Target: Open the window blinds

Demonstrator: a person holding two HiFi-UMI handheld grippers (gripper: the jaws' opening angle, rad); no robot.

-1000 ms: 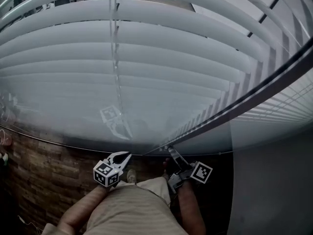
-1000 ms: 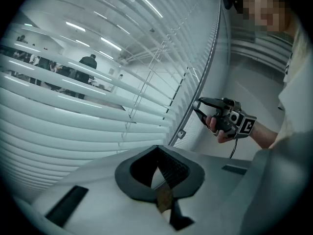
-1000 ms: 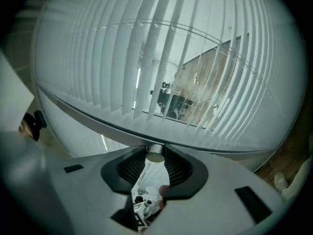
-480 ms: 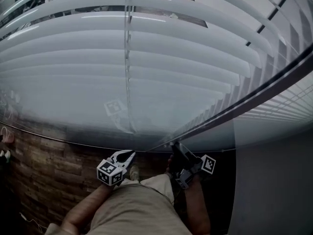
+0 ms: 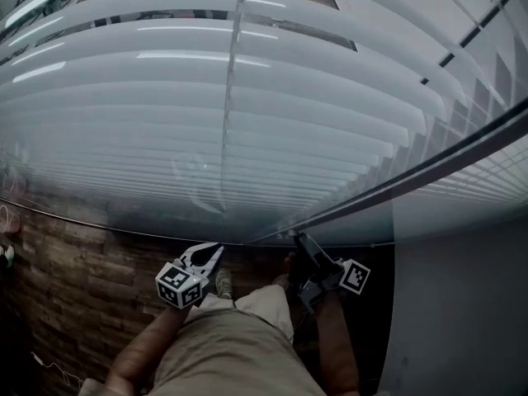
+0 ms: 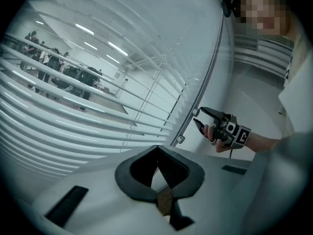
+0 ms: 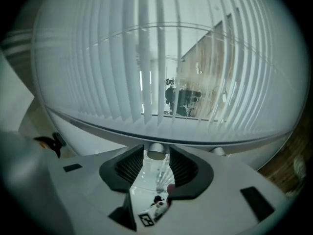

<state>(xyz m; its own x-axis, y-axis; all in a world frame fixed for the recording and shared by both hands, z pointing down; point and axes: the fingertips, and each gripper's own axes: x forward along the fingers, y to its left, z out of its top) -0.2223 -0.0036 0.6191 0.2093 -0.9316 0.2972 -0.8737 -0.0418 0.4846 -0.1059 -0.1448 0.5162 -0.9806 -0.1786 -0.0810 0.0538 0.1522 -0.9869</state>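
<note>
Blinds point(image 5: 247, 114) hang behind glass point(image 5: 462, 221) ahead, slats level; a frame knob point(image 7: 156, 151) sits unpinched between the spread, just-opened jaws of the right gripper point(image 7: 155, 154), while the left gripper point(image 6: 156, 150) is pressed shut, empty.

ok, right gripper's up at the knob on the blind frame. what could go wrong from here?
1. The right gripper has its jaws apart, having just been opening, with the knob only at their tips, ungripped: closing there may slip off it.
2. A second knob sits close beside it; a small drift could catch the wrong one.
3. The slats lie behind glass, so tips pushed forward may strike it.
</note>
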